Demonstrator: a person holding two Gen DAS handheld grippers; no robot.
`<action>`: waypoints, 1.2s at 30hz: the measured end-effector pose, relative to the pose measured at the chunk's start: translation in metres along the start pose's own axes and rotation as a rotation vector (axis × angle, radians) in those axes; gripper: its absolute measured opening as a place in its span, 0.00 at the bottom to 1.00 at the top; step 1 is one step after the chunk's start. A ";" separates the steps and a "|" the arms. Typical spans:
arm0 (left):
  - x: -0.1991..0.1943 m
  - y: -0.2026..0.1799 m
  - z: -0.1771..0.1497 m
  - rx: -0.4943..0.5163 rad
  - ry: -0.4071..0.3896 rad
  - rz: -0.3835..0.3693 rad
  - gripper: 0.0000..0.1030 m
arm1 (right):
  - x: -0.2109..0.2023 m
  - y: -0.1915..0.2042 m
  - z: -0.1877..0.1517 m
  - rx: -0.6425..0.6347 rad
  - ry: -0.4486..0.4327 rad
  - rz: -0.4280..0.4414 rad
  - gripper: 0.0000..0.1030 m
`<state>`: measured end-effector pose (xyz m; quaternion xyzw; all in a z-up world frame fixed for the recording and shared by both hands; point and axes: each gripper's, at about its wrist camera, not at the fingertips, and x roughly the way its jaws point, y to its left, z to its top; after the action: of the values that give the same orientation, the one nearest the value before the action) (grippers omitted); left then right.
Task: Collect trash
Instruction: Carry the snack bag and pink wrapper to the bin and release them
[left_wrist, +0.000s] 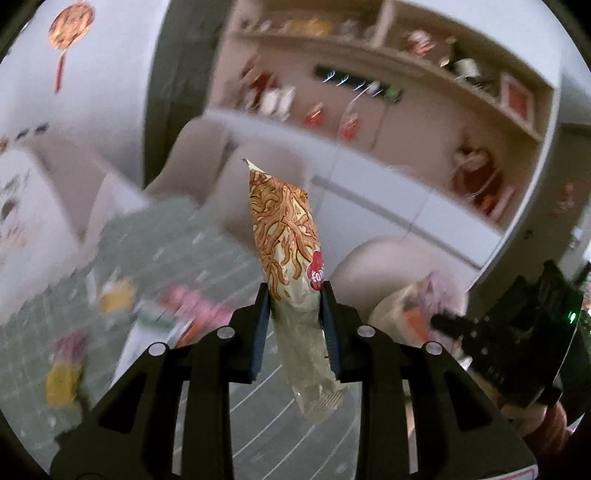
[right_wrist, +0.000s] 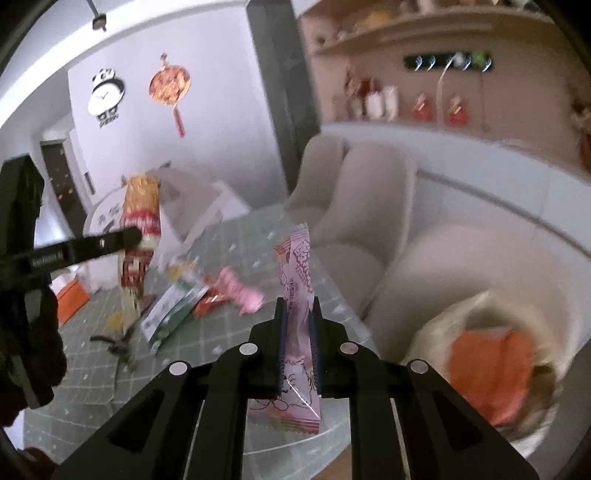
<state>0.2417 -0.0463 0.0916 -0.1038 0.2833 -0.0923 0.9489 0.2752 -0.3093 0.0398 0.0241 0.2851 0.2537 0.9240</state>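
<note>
My left gripper (left_wrist: 295, 295) is shut on a long snack wrapper (left_wrist: 284, 236) printed with orange noodles, held upright above the green table (left_wrist: 184, 236). In the right wrist view that wrapper (right_wrist: 140, 221) and the left gripper (right_wrist: 135, 236) show at the far left. My right gripper (right_wrist: 298, 306) is shut on a pink wrapper (right_wrist: 295, 266), also held upright off the table. The right gripper (left_wrist: 439, 321) appears at the right edge of the left wrist view. More wrappers lie on the table (right_wrist: 229, 354): a pink one (right_wrist: 240, 291), a green and white one (right_wrist: 170, 310) and a red one (right_wrist: 210, 302).
A pale bag (right_wrist: 436, 332) with something orange (right_wrist: 487, 373) inside sits at lower right on a beige chair (right_wrist: 461, 266). A second beige chair (right_wrist: 354, 192) stands behind the table. Shelves and a white counter (right_wrist: 443, 136) run along the back wall. A white box (left_wrist: 26, 206) stands at left.
</note>
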 end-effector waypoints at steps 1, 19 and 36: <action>0.003 -0.012 0.008 0.008 -0.017 -0.025 0.25 | -0.008 -0.007 0.003 0.005 -0.015 -0.018 0.13; 0.162 -0.163 -0.011 0.129 0.193 -0.339 0.26 | -0.096 -0.155 -0.003 0.244 -0.048 -0.362 0.13; 0.331 -0.266 -0.120 0.359 0.735 -0.301 0.26 | -0.103 -0.212 -0.032 0.359 0.039 -0.515 0.13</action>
<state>0.4164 -0.3971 -0.1122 0.0625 0.5633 -0.3083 0.7640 0.2812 -0.5466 0.0259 0.1091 0.3400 -0.0426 0.9331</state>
